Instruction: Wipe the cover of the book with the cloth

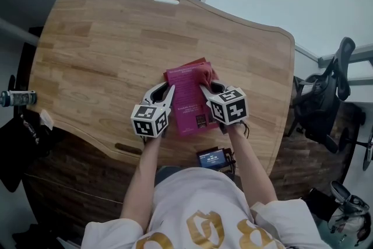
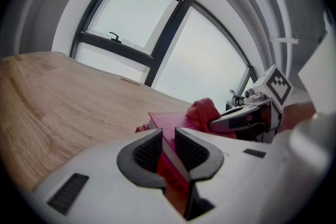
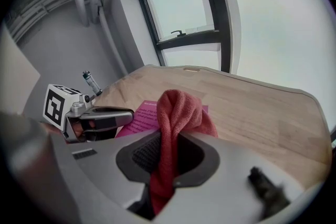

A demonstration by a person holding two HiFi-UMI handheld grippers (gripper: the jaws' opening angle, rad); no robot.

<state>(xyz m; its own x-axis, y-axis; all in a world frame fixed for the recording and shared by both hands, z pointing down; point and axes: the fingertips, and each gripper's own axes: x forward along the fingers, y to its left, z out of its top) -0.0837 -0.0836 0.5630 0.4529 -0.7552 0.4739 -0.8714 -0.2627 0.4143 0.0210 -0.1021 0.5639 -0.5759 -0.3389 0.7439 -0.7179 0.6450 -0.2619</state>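
Note:
A magenta book (image 1: pixel 189 103) lies flat on the wooden table (image 1: pixel 99 55), near its front edge. My left gripper (image 1: pixel 167 92) is shut on the book's left edge (image 2: pixel 169 157), which runs between its ribbed pads. My right gripper (image 1: pixel 205 89) is shut on a red cloth (image 3: pixel 173 128); the bunched cloth (image 1: pixel 202 74) rests on the book's far right part. In the left gripper view the cloth (image 2: pixel 203 113) sits on the book just beyond the right gripper's fingers (image 2: pixel 237 119). The book (image 3: pixel 144 117) shows pink under the cloth in the right gripper view.
A dark device (image 1: pixel 213 157) hangs at the table's front edge near my body. A bottle (image 1: pixel 17 98) stands left of the table, an office chair (image 1: pixel 326 103) to the right. Windows (image 2: pixel 157 34) rise behind the table's far edge, where a handle slot (image 1: pixel 166 0) is cut.

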